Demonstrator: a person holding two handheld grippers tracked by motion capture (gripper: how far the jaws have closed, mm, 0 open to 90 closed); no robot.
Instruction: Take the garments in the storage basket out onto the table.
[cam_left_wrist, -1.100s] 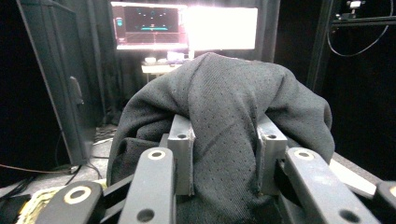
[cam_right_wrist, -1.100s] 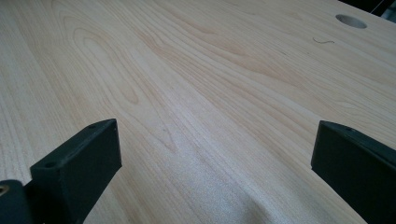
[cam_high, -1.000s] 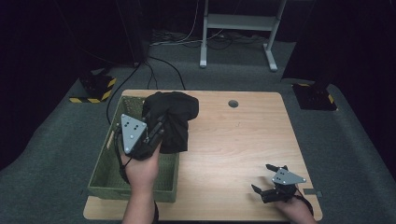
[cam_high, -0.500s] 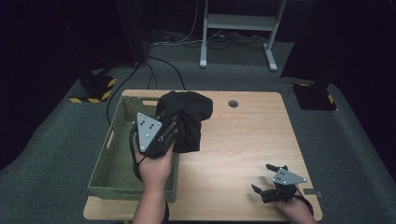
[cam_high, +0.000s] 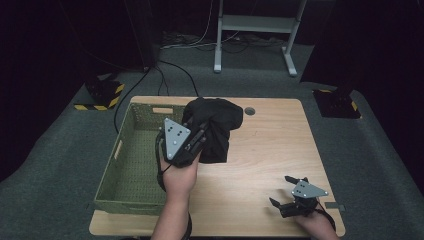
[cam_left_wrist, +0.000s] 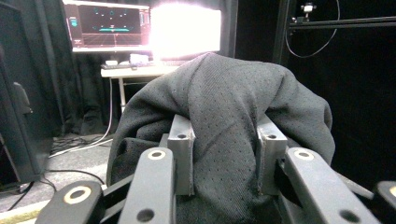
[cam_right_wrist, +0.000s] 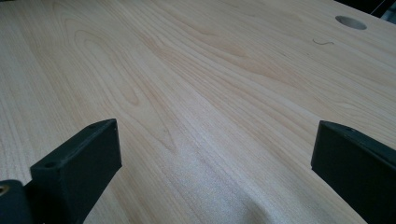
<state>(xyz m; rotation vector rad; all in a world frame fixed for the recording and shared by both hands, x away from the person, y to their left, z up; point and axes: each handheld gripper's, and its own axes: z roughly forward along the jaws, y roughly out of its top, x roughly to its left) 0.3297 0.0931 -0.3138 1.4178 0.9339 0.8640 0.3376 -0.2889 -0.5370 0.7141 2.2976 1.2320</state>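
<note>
While the left gripper (cam_high: 200, 141) has its fingers (cam_left_wrist: 181, 154) clamped on a bunched black mesh garment (cam_high: 215, 126), the cloth hangs off the bench (cam_high: 270, 150), over the right rim of the green woven basket (cam_high: 131, 165) and the bench's left-centre, with a fold of fabric squeezed between both pads in the left gripper view. Right gripper (cam_high: 286, 202) rests at the near right corner of the bench, fingers (cam_right_wrist: 79, 168) spread wide with nothing between them, just bare wood grain and the cable hole (cam_right_wrist: 350, 22) further off.
</note>
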